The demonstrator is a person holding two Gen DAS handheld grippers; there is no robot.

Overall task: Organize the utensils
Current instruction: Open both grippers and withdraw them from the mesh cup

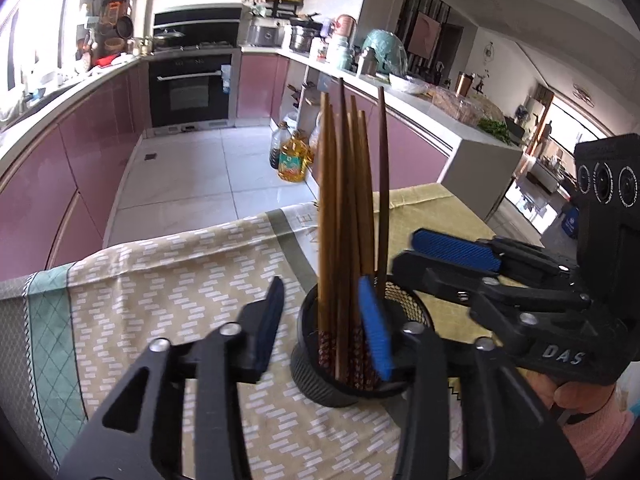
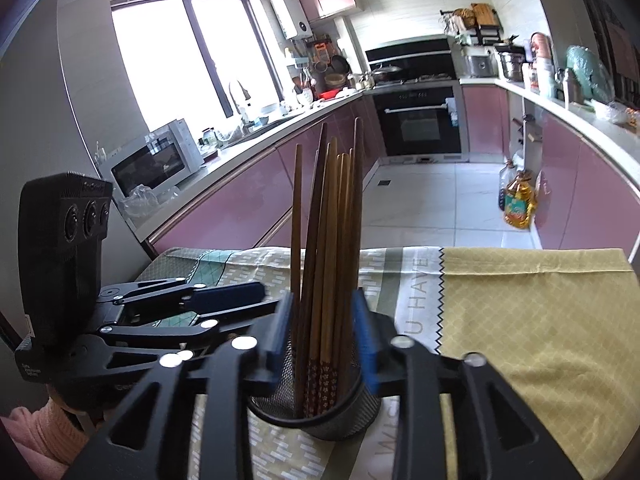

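Note:
Several wooden chopsticks (image 1: 344, 200) (image 2: 328, 220) stand upright in a black mesh holder (image 1: 320, 384) (image 2: 340, 416) on a cloth-covered table. My left gripper (image 1: 324, 320) is open, its blue pads (image 1: 374, 328) either side of the holder's near rim, and nothing is pressed between them. From the other side, my right gripper (image 2: 323, 334) straddles the bundle with open jaws, its pads (image 2: 366, 340) standing just clear of the sticks. Each gripper shows in the other's view: the right one (image 1: 404, 254) and the left one (image 2: 268, 298).
A patterned tablecloth (image 1: 180, 280) and a yellow cloth (image 2: 540, 320) cover the table. Oil bottles (image 1: 294, 160) (image 2: 518, 204) stand on the tiled floor beyond the table's far edge. Pink cabinets, an oven (image 1: 188, 92) and a microwave (image 2: 160, 164) line the kitchen. A pink sleeve (image 1: 600, 436) holds the right gripper.

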